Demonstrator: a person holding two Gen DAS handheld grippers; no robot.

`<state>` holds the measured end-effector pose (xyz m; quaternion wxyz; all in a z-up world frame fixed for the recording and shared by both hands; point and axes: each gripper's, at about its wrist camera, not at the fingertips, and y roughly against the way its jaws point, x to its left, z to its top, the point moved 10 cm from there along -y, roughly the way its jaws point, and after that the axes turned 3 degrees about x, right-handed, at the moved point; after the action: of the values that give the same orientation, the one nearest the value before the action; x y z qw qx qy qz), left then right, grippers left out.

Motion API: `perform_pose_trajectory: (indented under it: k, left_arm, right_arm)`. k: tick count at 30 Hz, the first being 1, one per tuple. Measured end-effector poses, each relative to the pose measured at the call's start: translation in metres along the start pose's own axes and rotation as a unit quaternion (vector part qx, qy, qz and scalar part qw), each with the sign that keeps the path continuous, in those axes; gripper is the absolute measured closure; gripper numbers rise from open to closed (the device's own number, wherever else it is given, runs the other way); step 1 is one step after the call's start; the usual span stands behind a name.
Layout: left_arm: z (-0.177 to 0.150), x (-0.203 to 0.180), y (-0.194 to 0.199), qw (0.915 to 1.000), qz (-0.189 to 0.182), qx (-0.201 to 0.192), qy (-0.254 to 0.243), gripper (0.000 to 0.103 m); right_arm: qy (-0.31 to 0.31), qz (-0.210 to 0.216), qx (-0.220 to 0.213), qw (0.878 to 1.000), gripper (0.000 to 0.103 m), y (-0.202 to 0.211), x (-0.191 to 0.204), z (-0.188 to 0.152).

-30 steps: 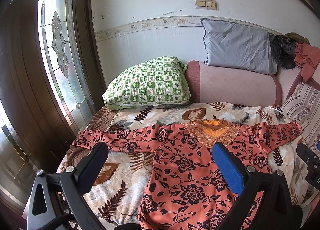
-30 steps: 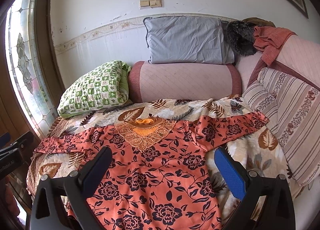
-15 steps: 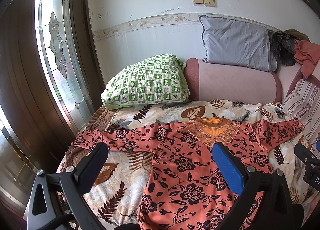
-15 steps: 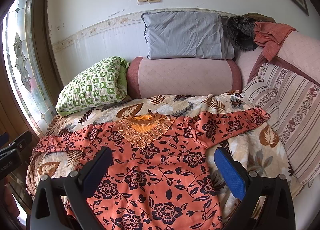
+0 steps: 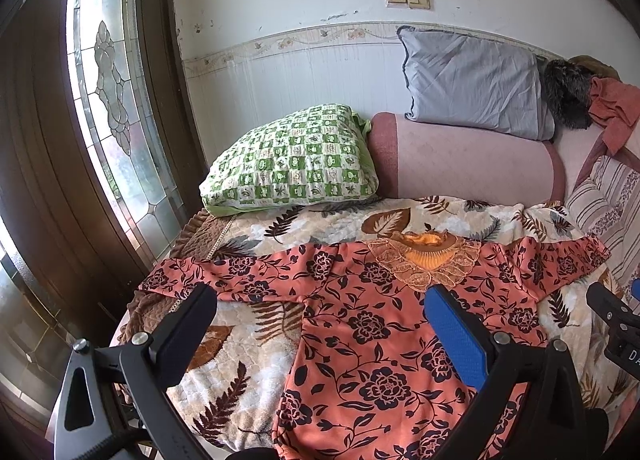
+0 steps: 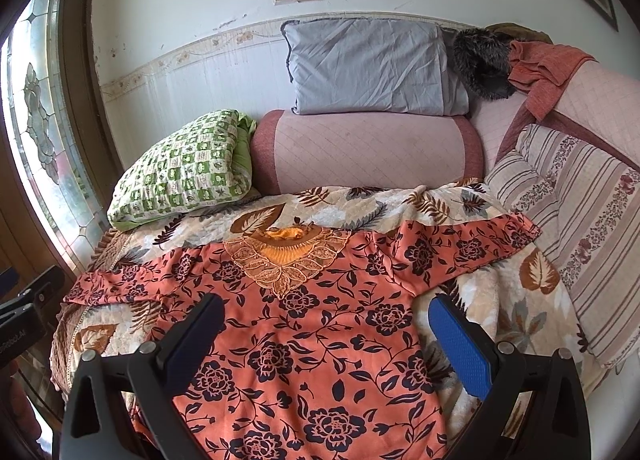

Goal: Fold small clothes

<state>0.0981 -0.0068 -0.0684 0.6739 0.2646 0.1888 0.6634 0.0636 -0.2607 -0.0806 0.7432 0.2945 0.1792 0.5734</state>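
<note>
An orange top with black flowers (image 5: 384, 324) lies spread flat, face up, on a leaf-print blanket (image 5: 256, 344), both sleeves stretched out to the sides and a lace collar at the far end. It also shows in the right wrist view (image 6: 312, 324). My left gripper (image 5: 320, 324) is open and empty, held above the top's left side near the left sleeve (image 5: 224, 272). My right gripper (image 6: 324, 328) is open and empty, held above the top's right body, with the right sleeve (image 6: 472, 244) ahead to the right.
A green checked pillow (image 5: 292, 160) lies at the far left, a pink bolster (image 5: 472, 164) with a grey pillow (image 5: 472, 80) behind. Striped cushions (image 6: 580, 228) line the right side. A stained-glass door (image 5: 108, 100) stands at the left. The blanket drops off at the near edge.
Both grippers have drifted slightly forward and lower over the top. Their jaws stay open and the top has not moved.
</note>
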Motion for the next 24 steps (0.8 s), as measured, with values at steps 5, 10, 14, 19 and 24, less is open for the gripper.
perform_pose_trajectory:
  k: [5, 10, 14, 19, 24]
  left_arm:
    - [0.0, -0.003, -0.004, 1.0, -0.003, 0.002, -0.004, 0.0]
    - [-0.001, -0.007, -0.004, 1.0, -0.004, 0.003, -0.007, 0.0]
    - [-0.001, -0.01, -0.007, 0.9999, -0.004, 0.006, -0.009, 0.0]
    - [0.0, -0.015, -0.012, 0.9998, -0.004, 0.01, -0.014, 0.0]
    - [-0.001, -0.022, -0.021, 0.9997, -0.006, 0.017, -0.018, 0.0]
  right_arm:
    - [0.001, -0.005, 0.001, 1.0, 0.0, 0.0, -0.003, -0.002]
    - [0.002, -0.008, 0.003, 1.0, 0.0, -0.002, -0.003, -0.002]
    - [0.001, -0.008, 0.004, 1.0, 0.0, -0.004, -0.004, -0.003]
    - [-0.003, -0.01, 0.007, 1.0, 0.0, -0.01, -0.009, -0.003]
    - [-0.005, -0.014, 0.014, 1.0, 0.0, -0.019, -0.013, -0.004]
